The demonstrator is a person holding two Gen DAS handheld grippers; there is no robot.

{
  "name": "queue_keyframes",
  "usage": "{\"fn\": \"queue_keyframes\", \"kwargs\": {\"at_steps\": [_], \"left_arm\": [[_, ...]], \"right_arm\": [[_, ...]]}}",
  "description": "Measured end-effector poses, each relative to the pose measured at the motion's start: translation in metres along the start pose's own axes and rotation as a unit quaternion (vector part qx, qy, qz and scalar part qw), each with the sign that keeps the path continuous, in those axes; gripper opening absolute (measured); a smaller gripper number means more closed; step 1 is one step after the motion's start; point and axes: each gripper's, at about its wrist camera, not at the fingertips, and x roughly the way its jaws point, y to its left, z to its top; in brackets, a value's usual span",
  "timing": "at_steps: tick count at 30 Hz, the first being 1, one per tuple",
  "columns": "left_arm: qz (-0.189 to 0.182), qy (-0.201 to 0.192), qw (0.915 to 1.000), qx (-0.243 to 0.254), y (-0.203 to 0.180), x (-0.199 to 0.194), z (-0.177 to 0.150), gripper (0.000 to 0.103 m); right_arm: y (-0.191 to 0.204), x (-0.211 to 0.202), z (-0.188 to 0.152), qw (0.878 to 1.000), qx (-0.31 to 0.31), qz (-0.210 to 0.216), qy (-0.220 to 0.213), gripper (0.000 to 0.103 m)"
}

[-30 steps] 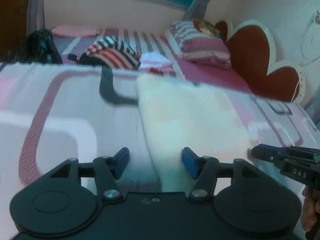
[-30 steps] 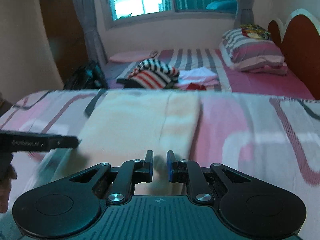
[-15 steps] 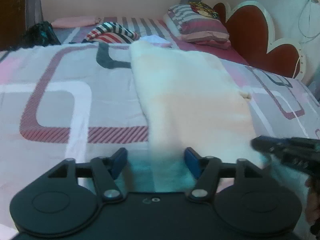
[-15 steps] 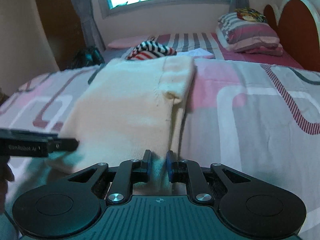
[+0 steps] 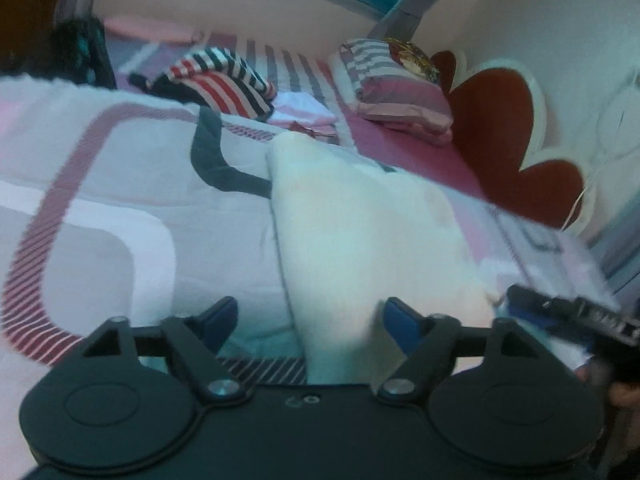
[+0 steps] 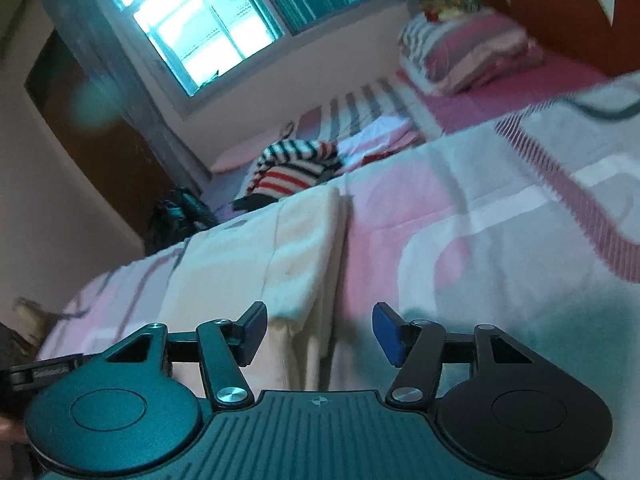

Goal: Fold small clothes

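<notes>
Opening left tongs (image 5: 310, 318) over cream garment (image 5: 360, 232) | right tongs (image 6: 318, 332) rolled, opening, nothing gripped

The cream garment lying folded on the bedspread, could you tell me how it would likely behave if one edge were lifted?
The cream garment would probably droop: it follows the quilted bedspread and its near edge hangs limp. Its fuzzy surface suggests that it would grip, not slip. It looks thin and probably light, so the folded layers may slide apart.

Each wrist camera sits low behind its own fingers, close above the patterned bedspread (image 5: 120, 208), facing the pillow (image 6: 472, 52) end. The right view is rolled sideways. Both share the cream garment (image 5: 360, 232) and the striped clothes pile (image 6: 292, 168).
</notes>
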Motion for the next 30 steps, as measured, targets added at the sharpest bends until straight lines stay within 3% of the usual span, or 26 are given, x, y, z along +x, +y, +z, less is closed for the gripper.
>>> {"fn": "queue_keyframes", "kwargs": {"at_steps": [5, 9, 11, 13, 16, 18, 20, 21, 25, 27, 30], "left_arm": [[-0.053, 0.028, 0.9958, -0.069, 0.025, 0.021, 0.007, 0.074], [-0.058, 0.024, 0.9955, -0.071, 0.029, 0.025, 0.008, 0.075], [-0.060, 0.024, 0.9956, -0.068, 0.029, 0.026, 0.008, 0.075], [-0.060, 0.024, 0.9955, -0.070, 0.030, 0.024, 0.007, 0.075], [-0.052, 0.017, 0.9964, -0.065, 0.031, 0.017, 0.004, 0.075], [-0.052, 0.015, 0.9964, -0.065, 0.030, 0.016, 0.002, 0.075], [-0.051, 0.017, 0.9966, -0.062, 0.027, 0.018, 0.000, 0.076], [-0.049, 0.017, 0.9969, -0.058, 0.026, 0.018, 0.000, 0.076], [-0.046, 0.023, 0.9976, -0.047, 0.020, 0.015, 0.005, 0.073], [-0.046, 0.022, 0.9981, -0.035, 0.017, 0.013, 0.007, 0.074], [-0.041, 0.029, 0.9984, -0.025, 0.014, 0.019, 0.007, 0.075]], "right_arm": [[-0.019, 0.023, 0.009, 0.996, 0.050, 0.052, 0.044, 0.059], [-0.022, 0.034, 0.014, 0.993, 0.064, 0.066, 0.067, 0.059], [-0.013, 0.032, 0.015, 0.996, 0.037, 0.053, 0.062, 0.059], [-0.002, 0.017, 0.015, 1.000, -0.003, 0.006, 0.017, 0.058], [0.000, 0.002, 0.009, 0.999, 0.006, 0.048, 0.013, 0.044], [0.007, 0.007, 0.003, 0.998, -0.014, 0.042, 0.040, 0.031], [0.014, 0.014, -0.002, 0.997, -0.023, 0.044, 0.057, 0.028], [0.017, 0.016, -0.004, 0.997, -0.030, 0.040, 0.057, 0.013], [0.029, 0.013, -0.005, 0.996, -0.067, 0.025, 0.054, 0.011], [0.028, 0.004, -0.002, 0.996, -0.065, 0.025, 0.046, 0.008], [0.018, 0.023, -0.003, 0.997, -0.051, 0.013, 0.065, 0.008]]}}
